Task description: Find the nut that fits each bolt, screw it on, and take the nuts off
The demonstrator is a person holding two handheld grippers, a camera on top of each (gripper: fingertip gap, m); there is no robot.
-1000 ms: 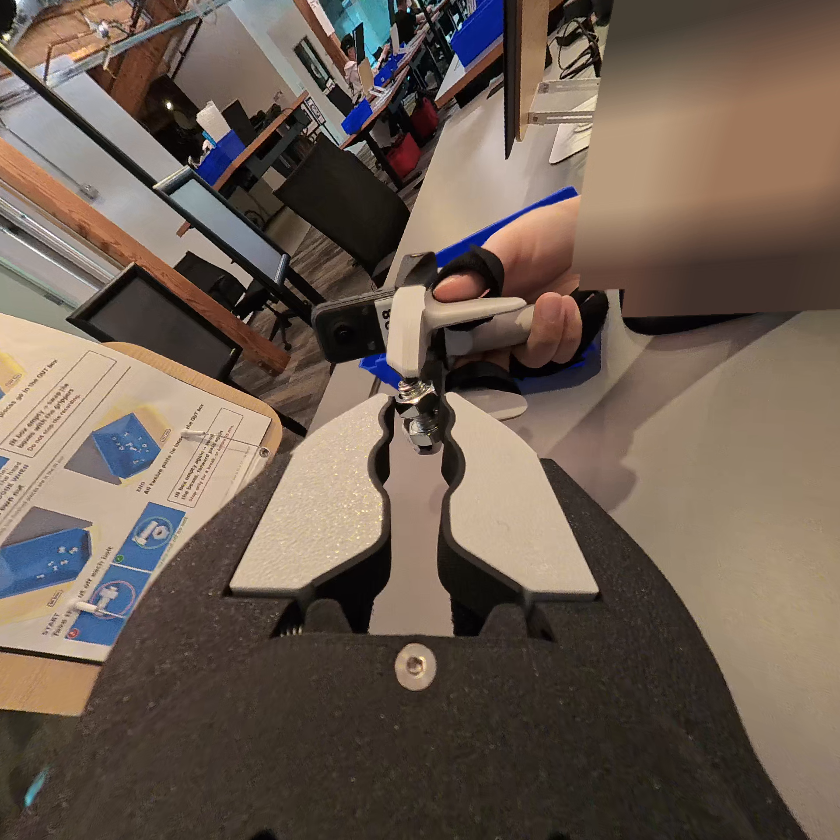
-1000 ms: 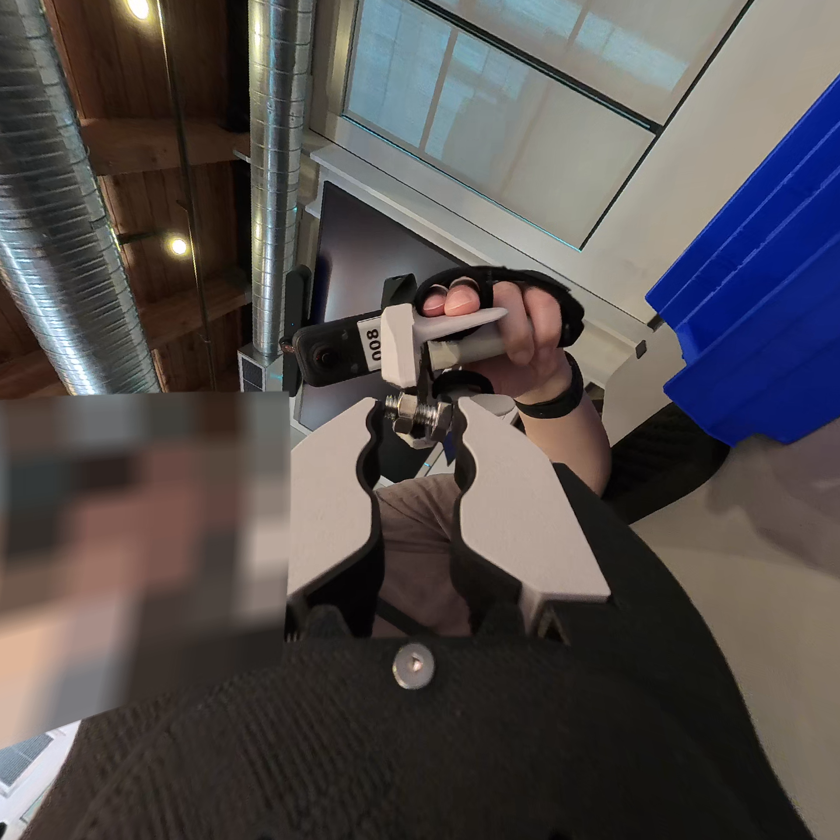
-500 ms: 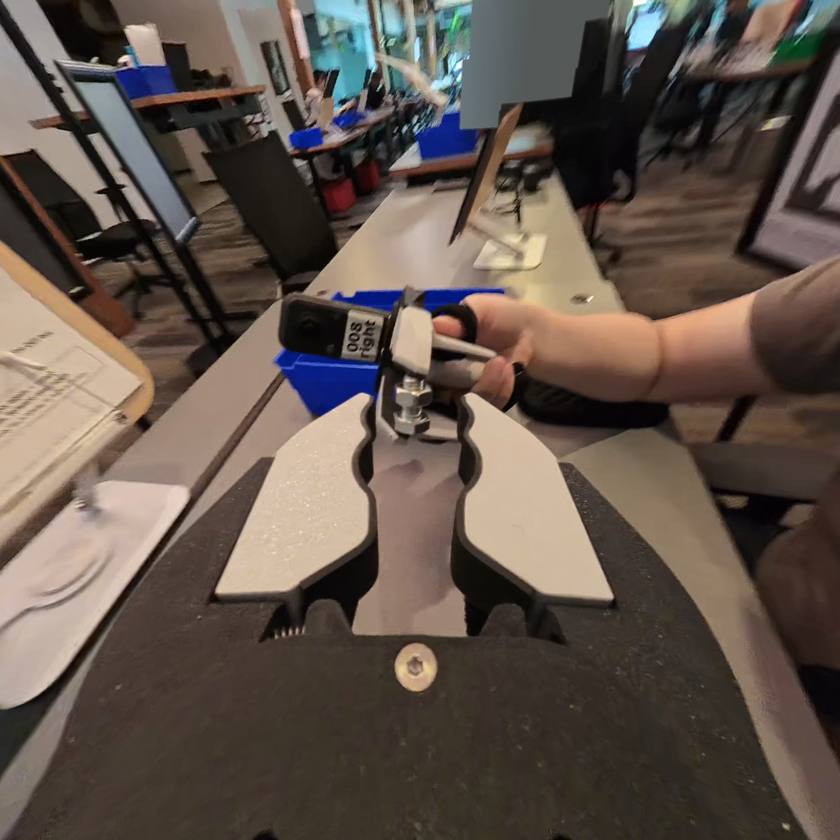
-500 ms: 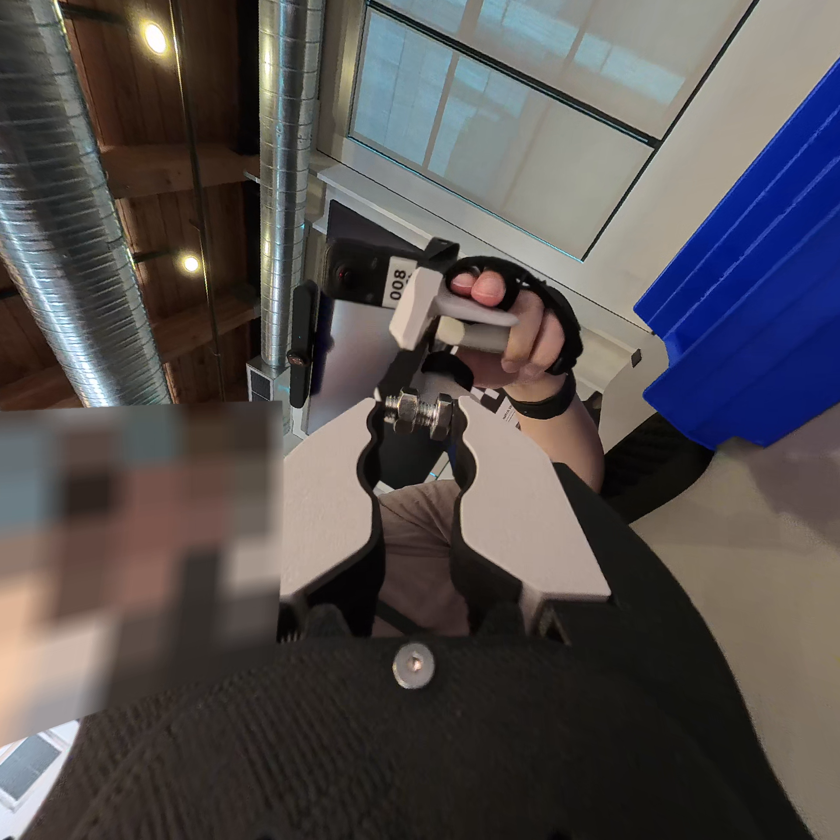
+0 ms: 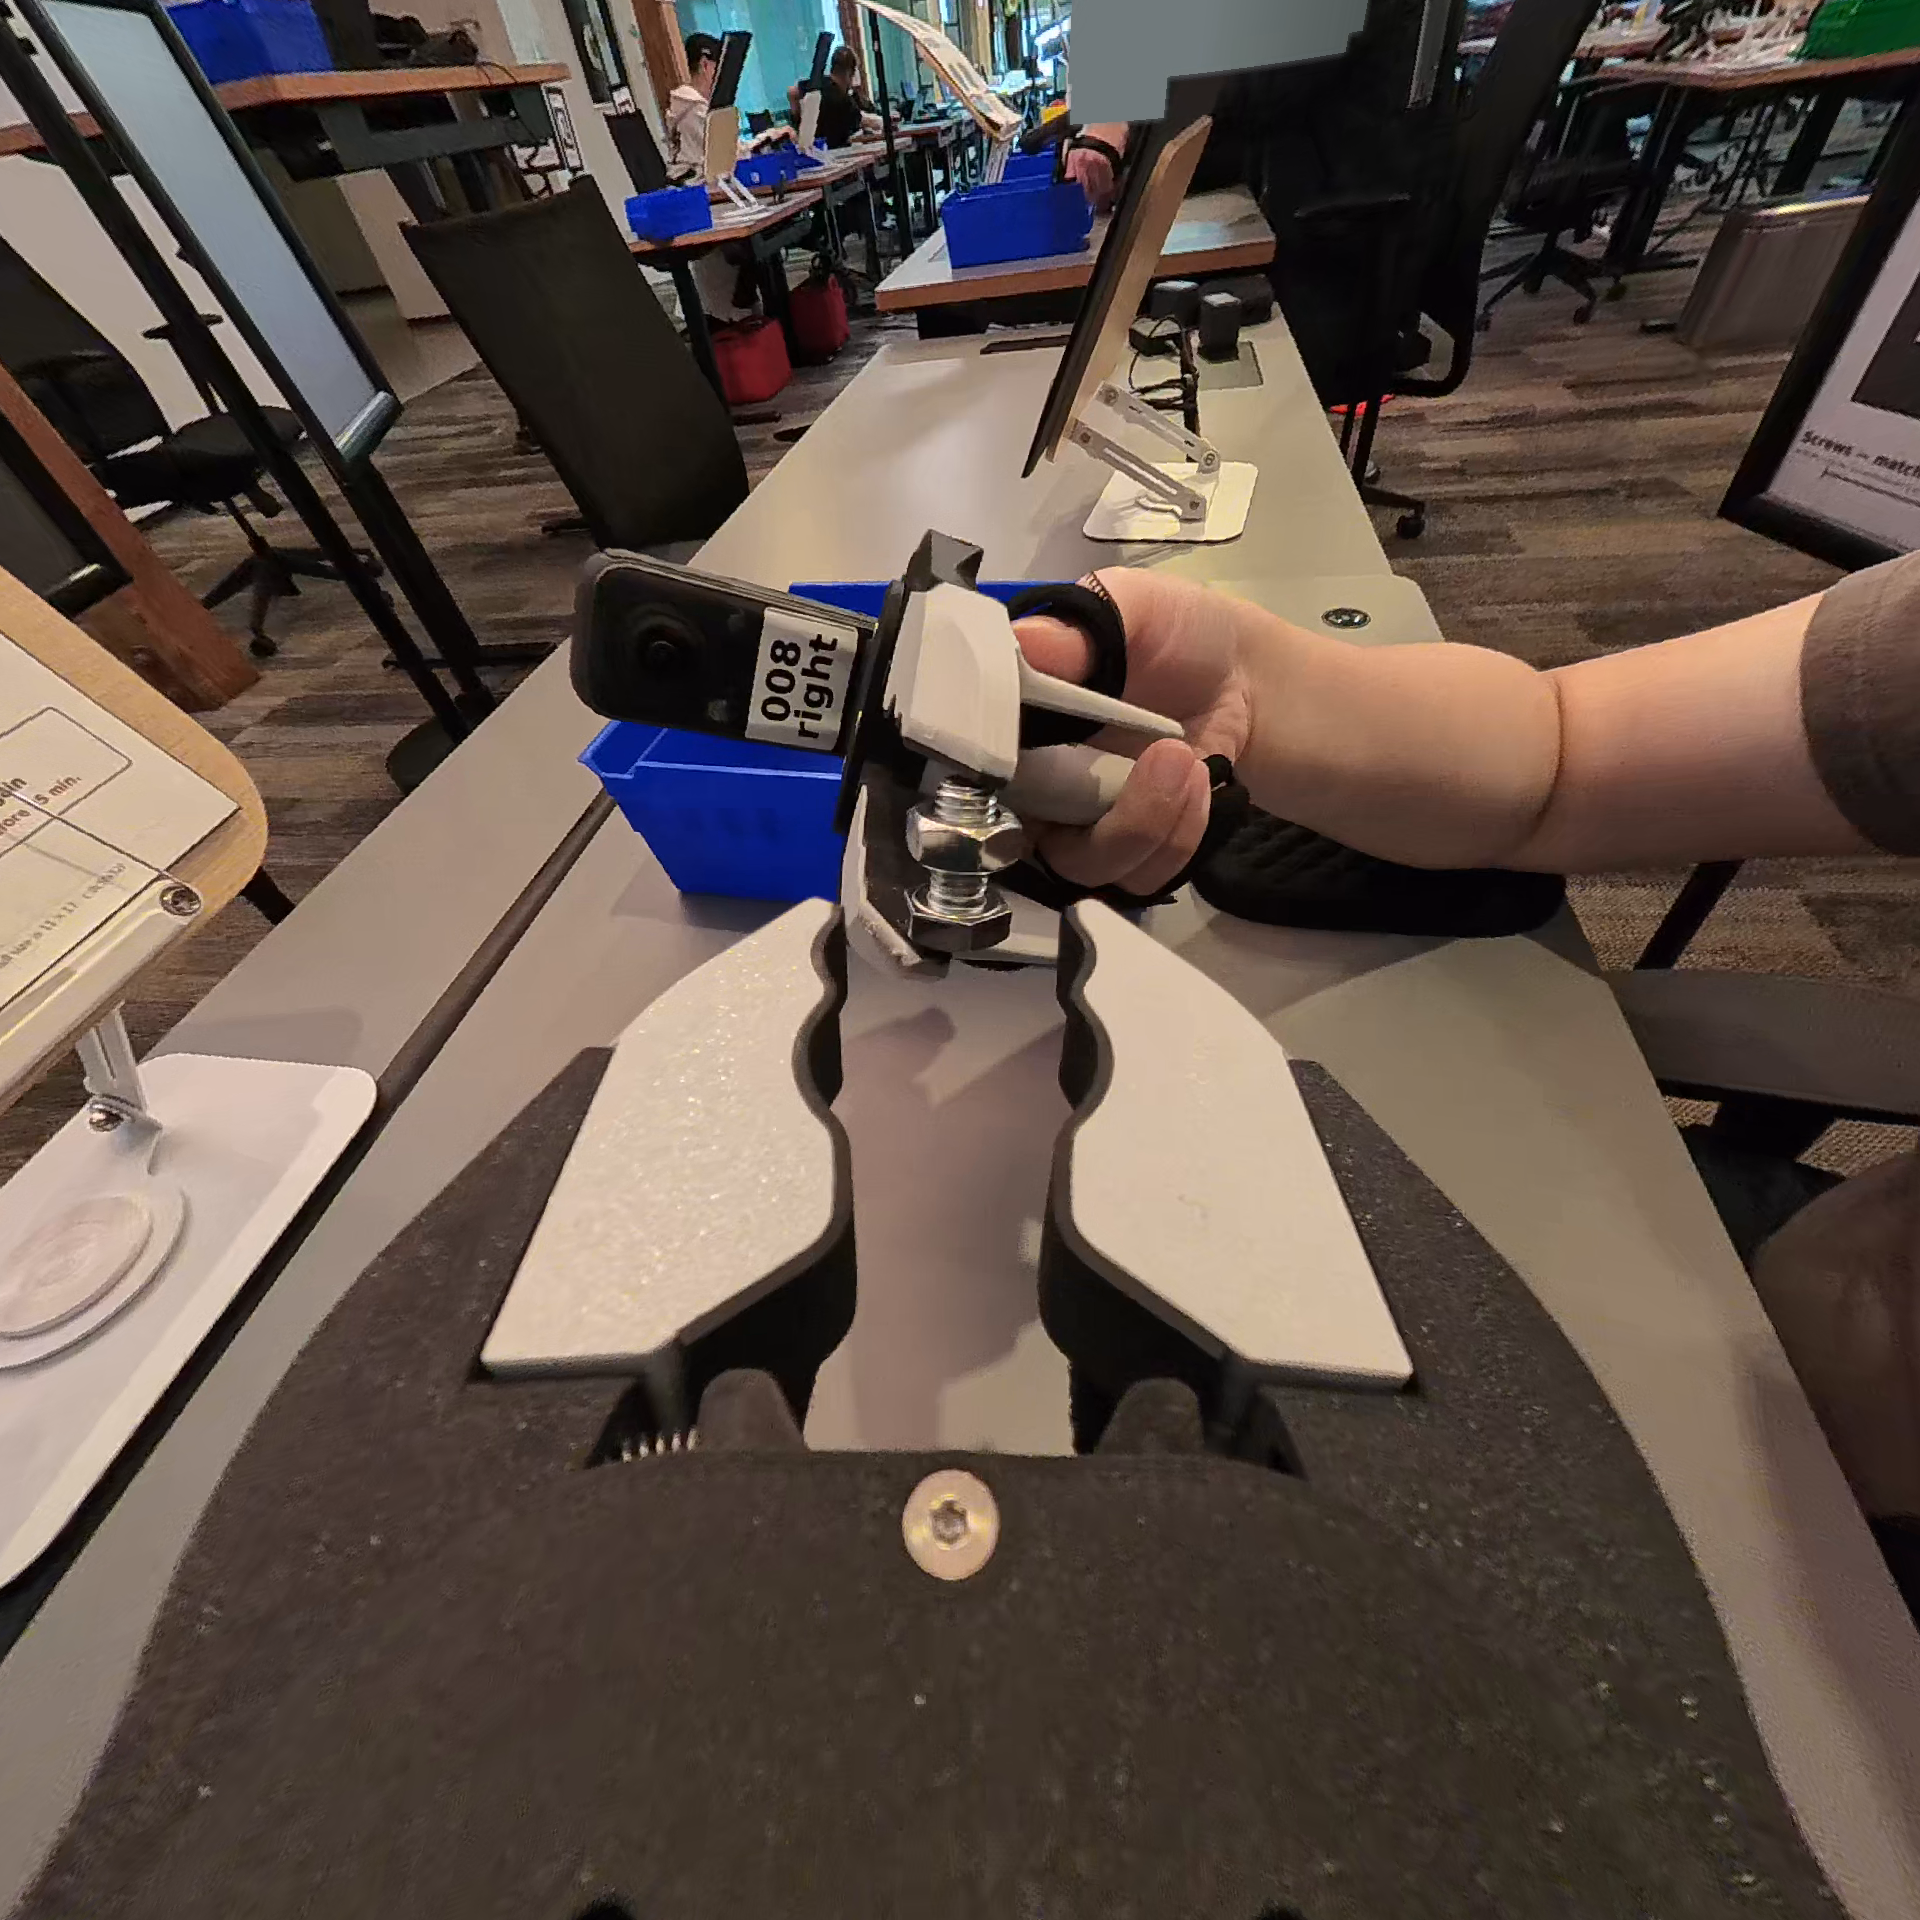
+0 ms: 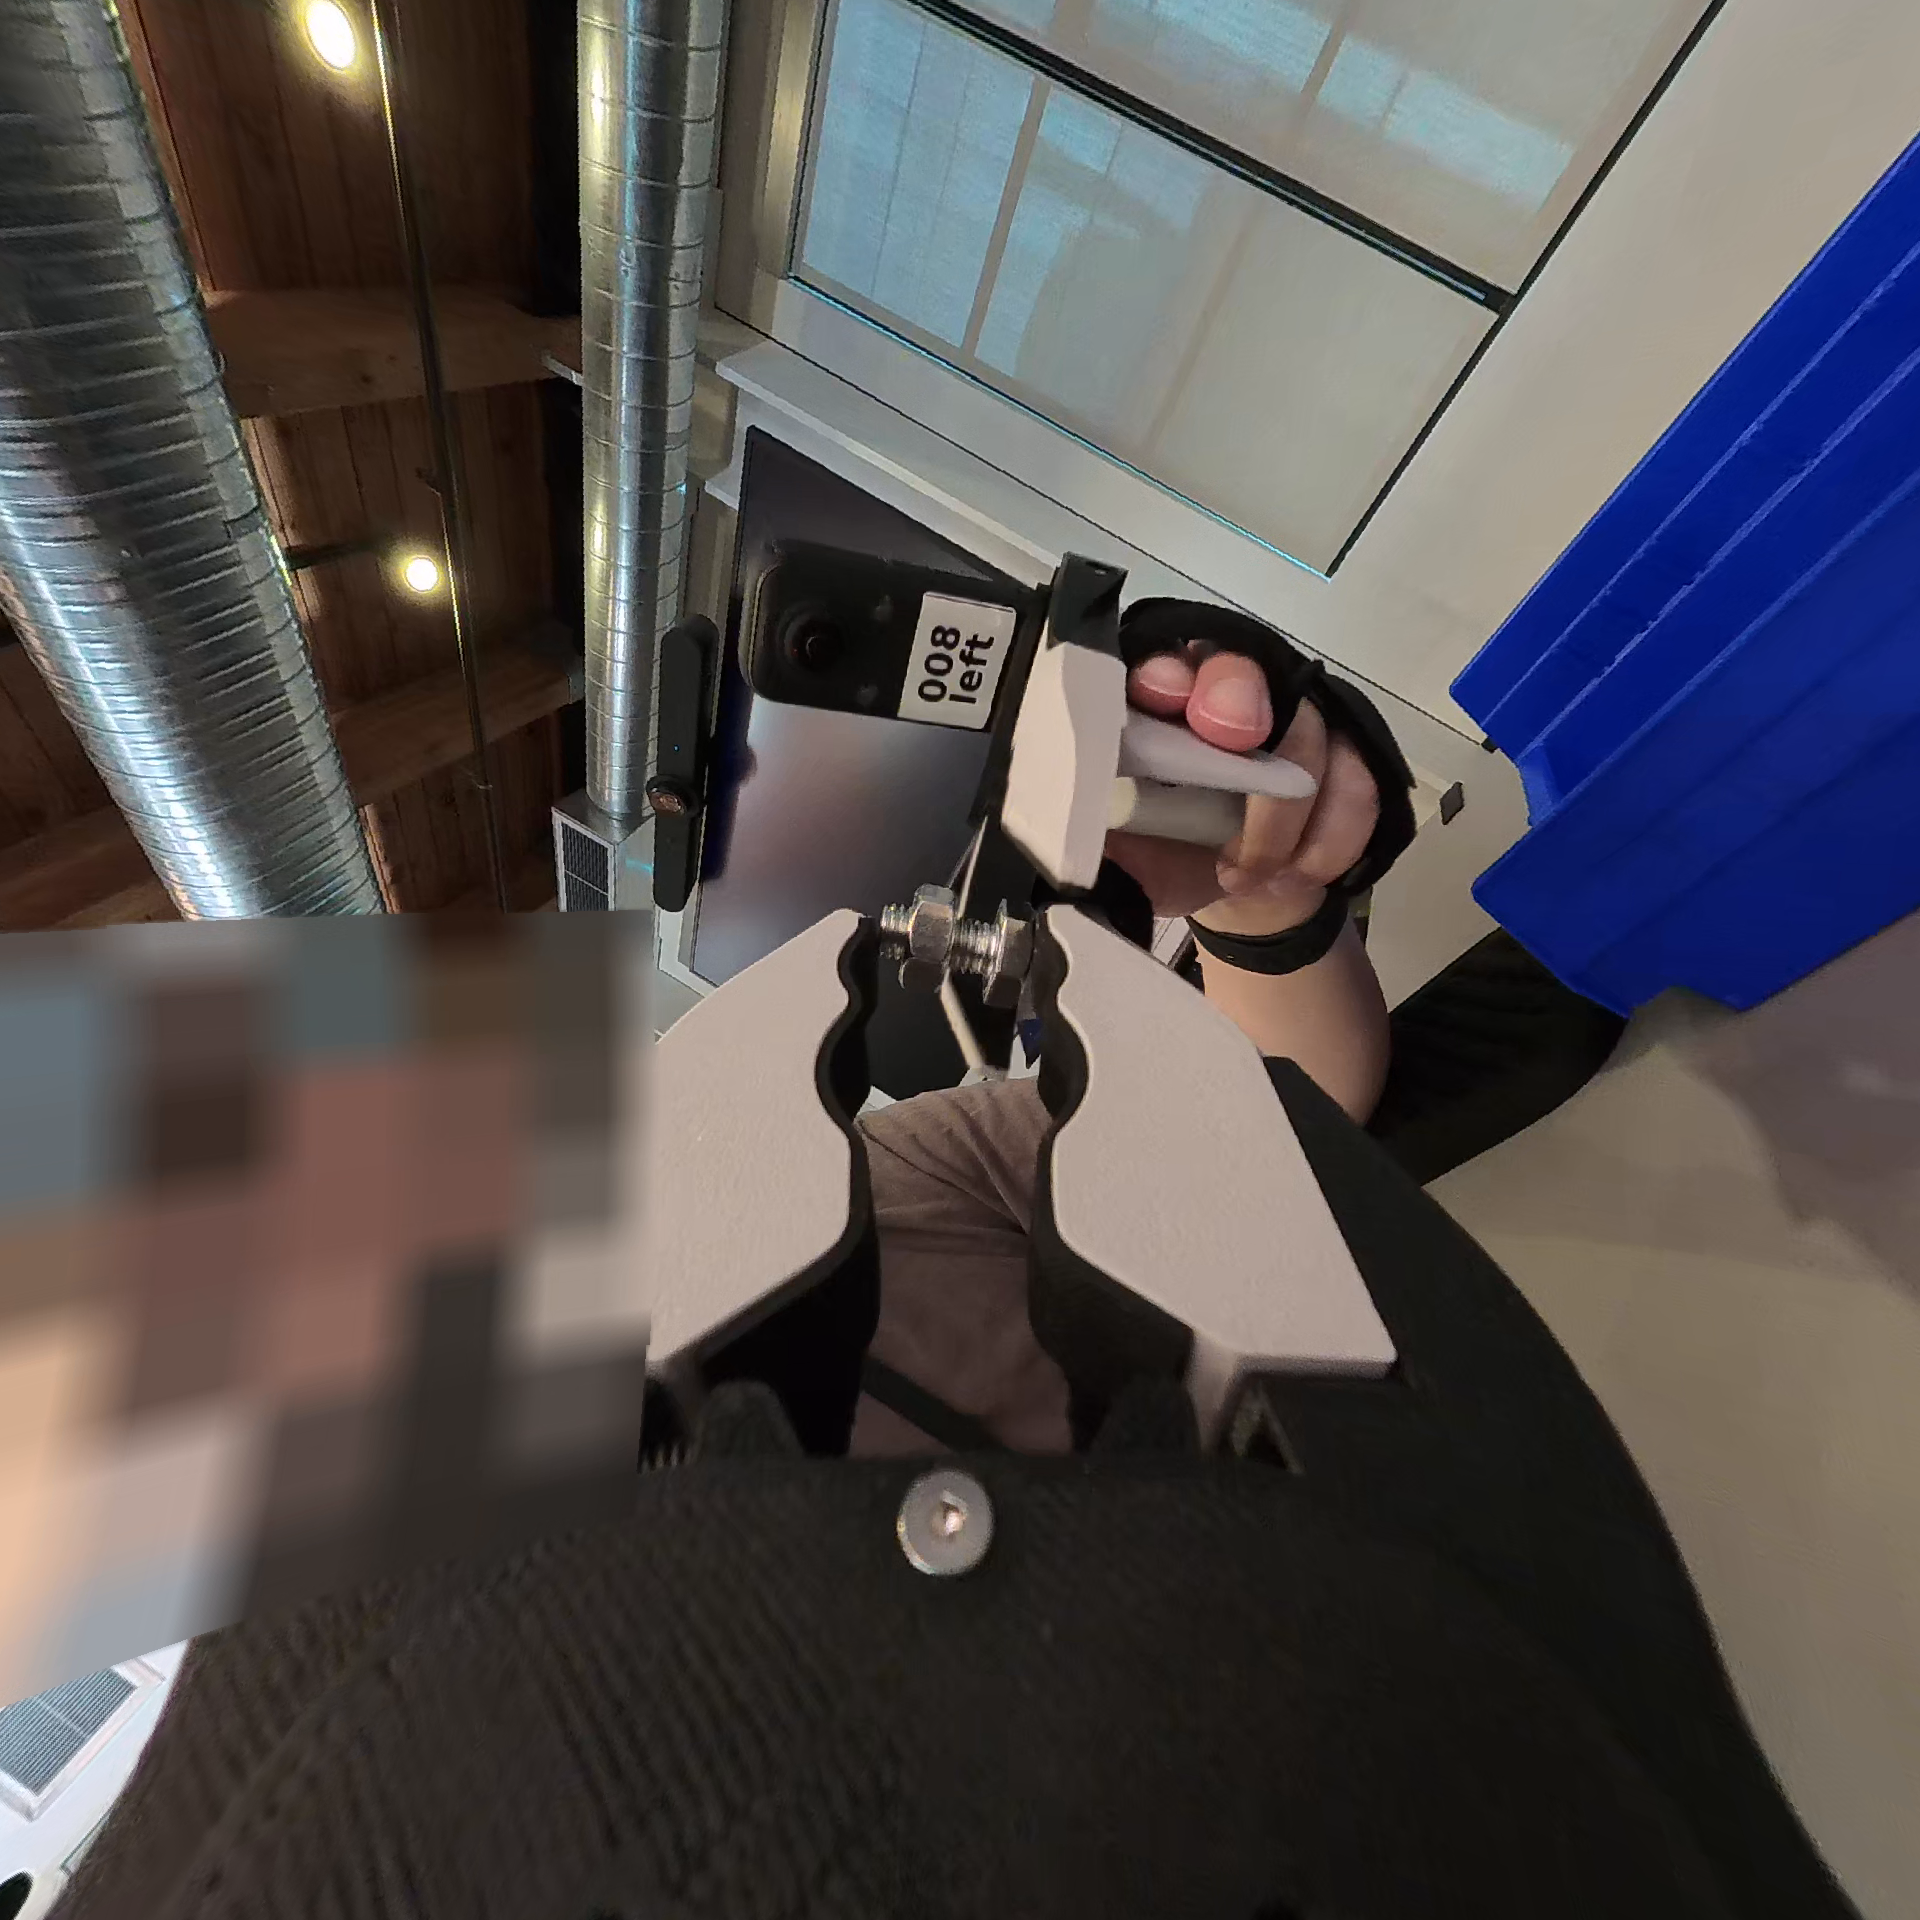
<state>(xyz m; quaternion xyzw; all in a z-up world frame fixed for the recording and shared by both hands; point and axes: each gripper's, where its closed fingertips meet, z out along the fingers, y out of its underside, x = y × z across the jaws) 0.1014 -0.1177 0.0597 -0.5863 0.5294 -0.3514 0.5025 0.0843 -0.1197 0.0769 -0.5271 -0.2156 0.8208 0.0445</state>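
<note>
In the right wrist view my right gripper (image 6: pixel 954 935) is shut on a silver bolt (image 6: pixel 982 940), clamped lengthwise with the threaded end on one pad and the head on the other. A silver hex nut (image 6: pixel 928 940) sits partway along the thread. In the left wrist view the same bolt (image 5: pixel 961 894) stands upright with the nut (image 5: pixel 961 842) above its head, in front of a blue bin (image 5: pixel 727 800). My left gripper (image 5: pixel 951 935) is open. Its fingertips stand either side of the bolt head and do not touch it.
The grey table (image 5: pixel 1403 1039) runs ahead. An instruction board on a stand (image 5: pixel 83 831) is at the left, and a tilted board on a white stand (image 5: pixel 1143 436) is farther back. A blue bin (image 6: pixel 1714 727) shows at the right. A person's hand (image 5: pixel 1195 727) holds the right gripper. Left and right tips are no more than a few centimetres apart.
My left gripper was shut on the nut a second ago; it has opened, let go and rolled back level. My right gripper has kept the bolt clamped throughout.
</note>
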